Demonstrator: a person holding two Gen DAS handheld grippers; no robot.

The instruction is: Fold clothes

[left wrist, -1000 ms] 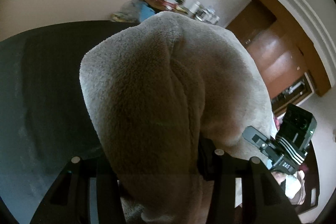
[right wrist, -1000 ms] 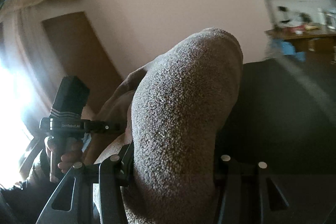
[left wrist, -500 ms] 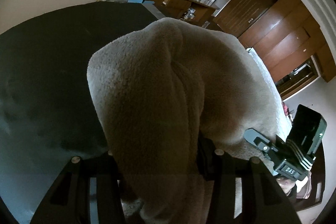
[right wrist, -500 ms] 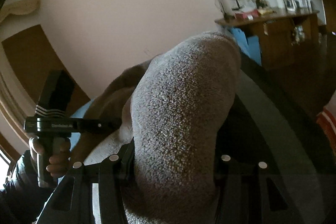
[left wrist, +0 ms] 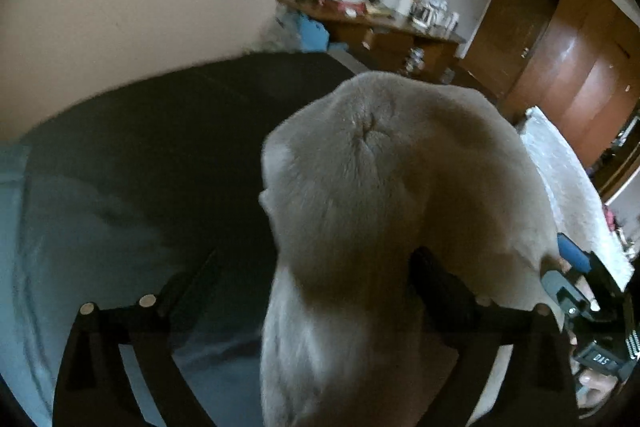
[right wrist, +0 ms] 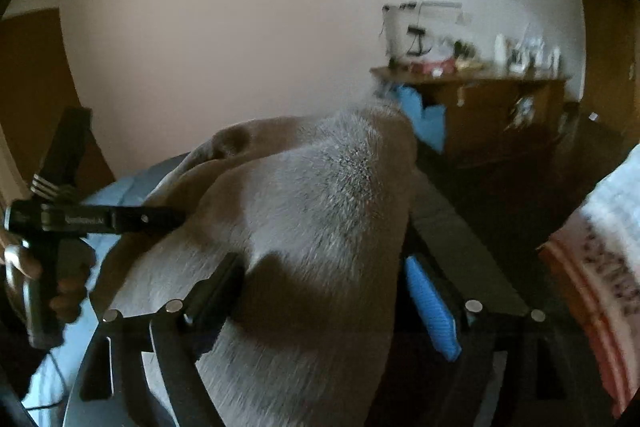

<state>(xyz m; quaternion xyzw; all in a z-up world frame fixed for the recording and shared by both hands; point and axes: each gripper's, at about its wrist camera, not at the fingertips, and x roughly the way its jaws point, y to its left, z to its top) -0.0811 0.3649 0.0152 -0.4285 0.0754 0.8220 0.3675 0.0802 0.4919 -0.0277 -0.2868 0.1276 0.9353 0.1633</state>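
Observation:
A fluffy beige fleece garment (left wrist: pixel 384 195) hangs bunched between both grippers, above a dark bed cover (left wrist: pixel 160 147). In the left wrist view my left gripper (left wrist: pixel 312 275) has its jaws spread wide, with the fleece resting against the right finger only. In the right wrist view the same garment (right wrist: pixel 312 211) lies between the spread jaws of my right gripper (right wrist: pixel 324 283); its blue pad (right wrist: pixel 430 307) is bare beside the cloth. The other hand-held gripper shows in each view, left gripper (right wrist: pixel 60 223) and right gripper (left wrist: pixel 592 307).
A cluttered wooden desk (left wrist: pixel 384 27) stands against the far wall, with wooden wardrobe doors (left wrist: pixel 580 67) to its right. A white fluffy cloth (left wrist: pixel 572 179) lies at the bed's right. A pink and white patterned textile (right wrist: pixel 600 251) lies at the right.
Both grippers' jaws have spread apart from being clamped on the fleece. The garment has dropped lower and both cameras have swung, blurring the views.

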